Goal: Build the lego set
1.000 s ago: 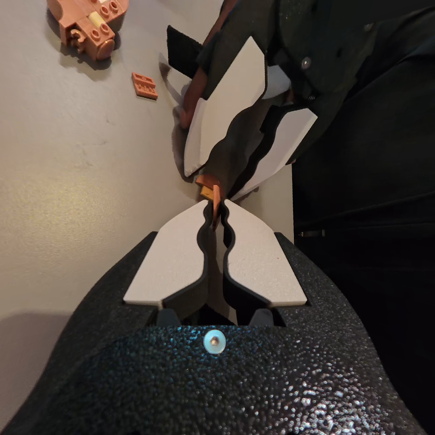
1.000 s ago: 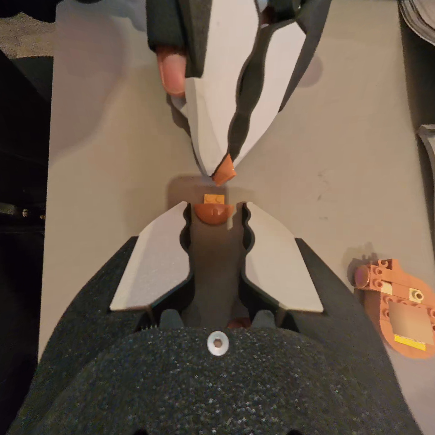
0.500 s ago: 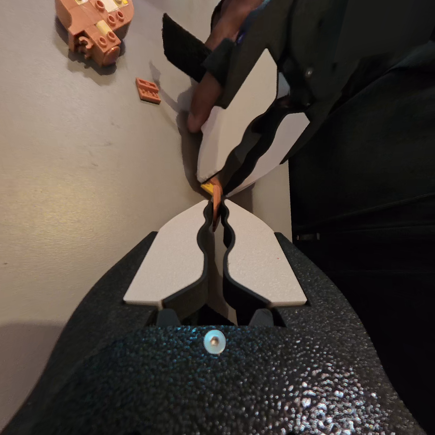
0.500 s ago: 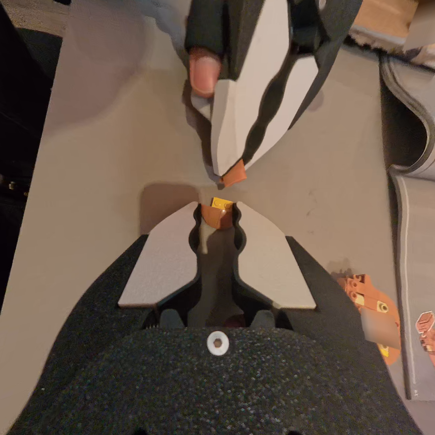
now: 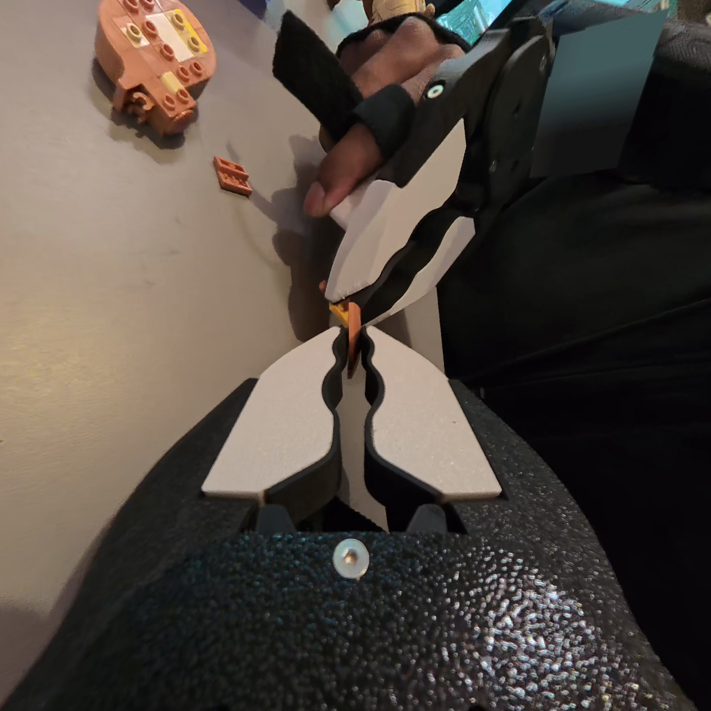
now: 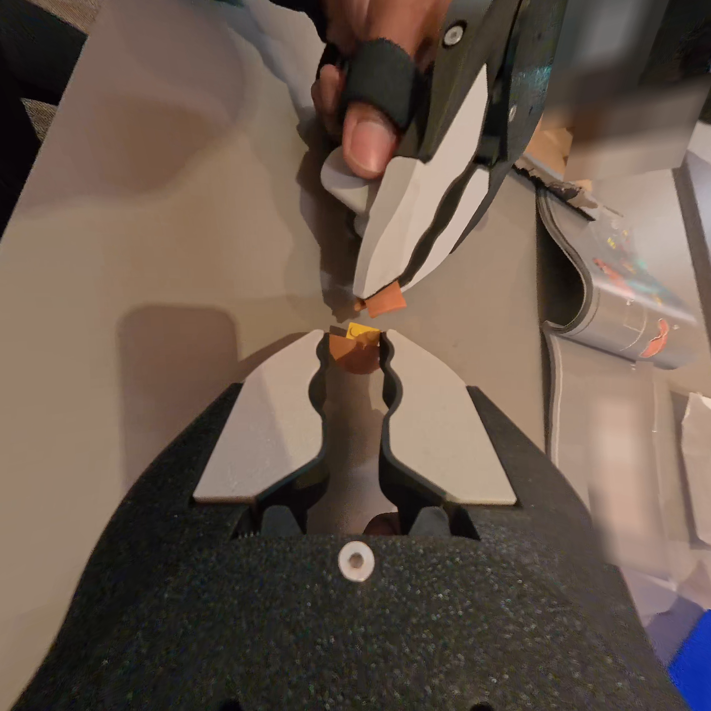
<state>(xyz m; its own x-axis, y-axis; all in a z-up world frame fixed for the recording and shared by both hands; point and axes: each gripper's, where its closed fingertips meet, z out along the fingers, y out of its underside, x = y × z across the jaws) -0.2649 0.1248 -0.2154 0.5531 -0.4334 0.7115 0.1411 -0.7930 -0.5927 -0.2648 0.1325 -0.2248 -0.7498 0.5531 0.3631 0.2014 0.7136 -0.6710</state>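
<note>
Left wrist view: lots of bare table (image 5: 96,307) on the left, table edge just right of the tips. The left gripper (image 5: 352,334) is pinched on a thin brown plate (image 5: 353,346) — the half-built model (image 5: 154,65) and a loose plate (image 5: 232,176) lie well apart.

Right wrist view: the right gripper (image 6: 352,338) clamps a brown-and-yellow piece (image 6: 356,348), the booklet (image 6: 615,292) off right — the two held bits nearly touch.

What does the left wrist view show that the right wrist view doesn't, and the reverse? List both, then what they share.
Only the left wrist view: the partly built brown model and a loose brown plate on the table.

Only the right wrist view: the booklet at the table's right side.

Both: the left gripper shut on a thin brown piece, tip to tip with the right gripper, shut on a brown and yellow piece.
</note>
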